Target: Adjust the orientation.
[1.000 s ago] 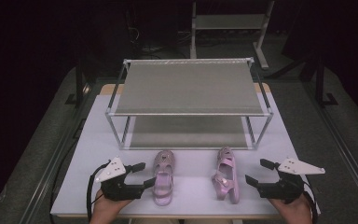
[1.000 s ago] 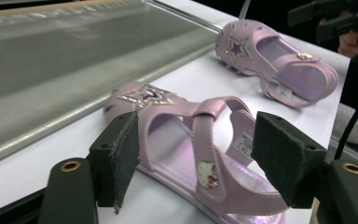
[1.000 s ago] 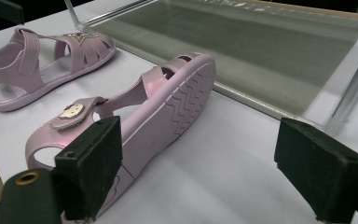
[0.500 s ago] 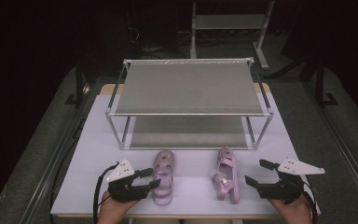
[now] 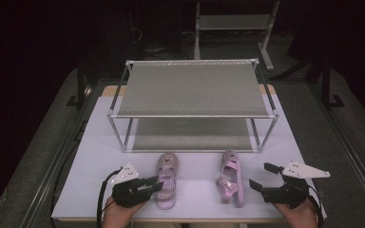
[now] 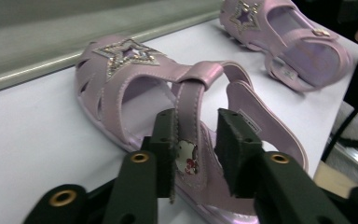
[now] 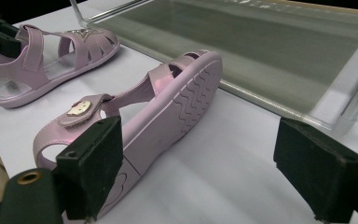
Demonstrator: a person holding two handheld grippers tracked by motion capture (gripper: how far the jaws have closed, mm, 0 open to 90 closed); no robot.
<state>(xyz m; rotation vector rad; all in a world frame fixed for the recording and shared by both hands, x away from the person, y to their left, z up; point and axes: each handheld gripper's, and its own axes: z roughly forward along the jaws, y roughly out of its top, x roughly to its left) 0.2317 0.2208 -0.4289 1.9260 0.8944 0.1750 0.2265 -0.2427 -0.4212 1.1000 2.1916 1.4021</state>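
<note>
1. High view: a white table [image 5: 95, 142] stands in a dark room; a two-tier rack [image 5: 192, 90] sits on it, shelves bare; the left sandal [image 5: 166, 183] and right sandal [image 5: 230, 178] lie before it.
2. Left gripper view: the left gripper [image 6: 196, 149], jaws just closing, straddles the left sandal's strap [image 6: 189, 116]; one pad touches, no firm clamp yet.
3. Right gripper view: the right gripper [image 7: 214, 172] gapes wide beside the tipped right sandal [image 7: 168, 102]; no writing is readable.

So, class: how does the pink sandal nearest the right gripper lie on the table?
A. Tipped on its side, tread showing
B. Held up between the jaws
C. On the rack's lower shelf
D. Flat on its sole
A: the right sandal lies on its side, its wavy tread facing the right gripper's camera.
</note>
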